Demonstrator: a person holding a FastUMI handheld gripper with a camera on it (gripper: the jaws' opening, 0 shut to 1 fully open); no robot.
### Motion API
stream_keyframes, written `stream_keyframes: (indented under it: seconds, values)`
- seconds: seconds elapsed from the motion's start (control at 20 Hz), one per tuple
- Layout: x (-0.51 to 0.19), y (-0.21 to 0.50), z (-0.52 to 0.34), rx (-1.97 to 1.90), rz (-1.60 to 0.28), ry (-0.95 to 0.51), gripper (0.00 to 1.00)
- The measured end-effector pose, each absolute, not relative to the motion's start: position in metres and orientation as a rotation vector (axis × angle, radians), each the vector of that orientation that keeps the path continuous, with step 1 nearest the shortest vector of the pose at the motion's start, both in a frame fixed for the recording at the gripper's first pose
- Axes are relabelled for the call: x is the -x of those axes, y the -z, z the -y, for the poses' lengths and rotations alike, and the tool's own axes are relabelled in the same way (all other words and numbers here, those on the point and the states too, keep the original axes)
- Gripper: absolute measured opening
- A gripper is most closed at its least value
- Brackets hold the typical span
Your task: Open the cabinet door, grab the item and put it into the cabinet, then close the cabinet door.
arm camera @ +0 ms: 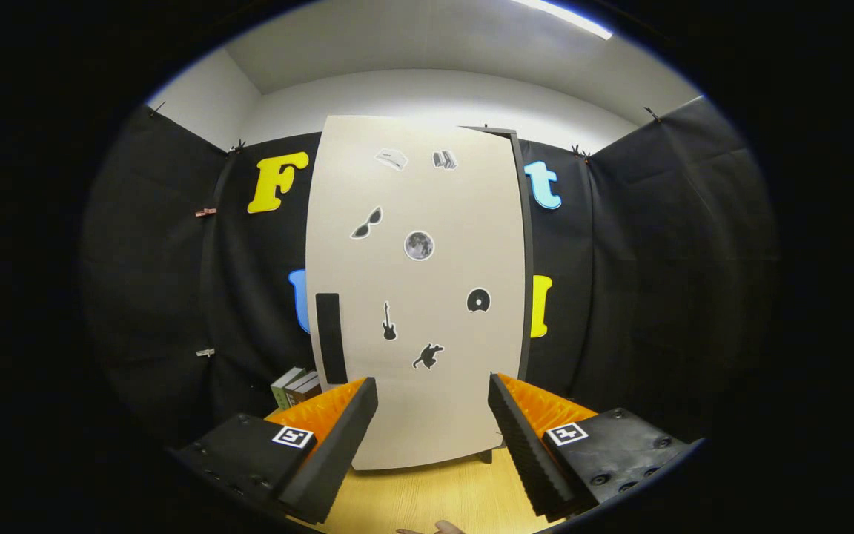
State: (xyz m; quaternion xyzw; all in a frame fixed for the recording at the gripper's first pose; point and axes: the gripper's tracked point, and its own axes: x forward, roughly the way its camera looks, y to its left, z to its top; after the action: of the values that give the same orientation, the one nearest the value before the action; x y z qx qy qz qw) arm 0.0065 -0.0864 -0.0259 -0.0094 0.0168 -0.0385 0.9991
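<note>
Wooden table is lying under the gripper, whose fingers are standing spread and holding nothing. Beyond them the cabinet door is sitting shut. Books are lying beside its handle. This is fitting either a start or an end.

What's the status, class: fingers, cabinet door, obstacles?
Gripper open, fingers holding nothing. Cabinet door shut ahead, dark handle at its left edge. Books beside cabinet; nothing blocking.
</note>
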Motion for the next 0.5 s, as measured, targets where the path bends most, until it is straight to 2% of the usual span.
stream_keyframes:
  seconds: [0.5]
  values:
    - [0.007,0.026,0.082,0.019,-0.036,0.076,0.98]
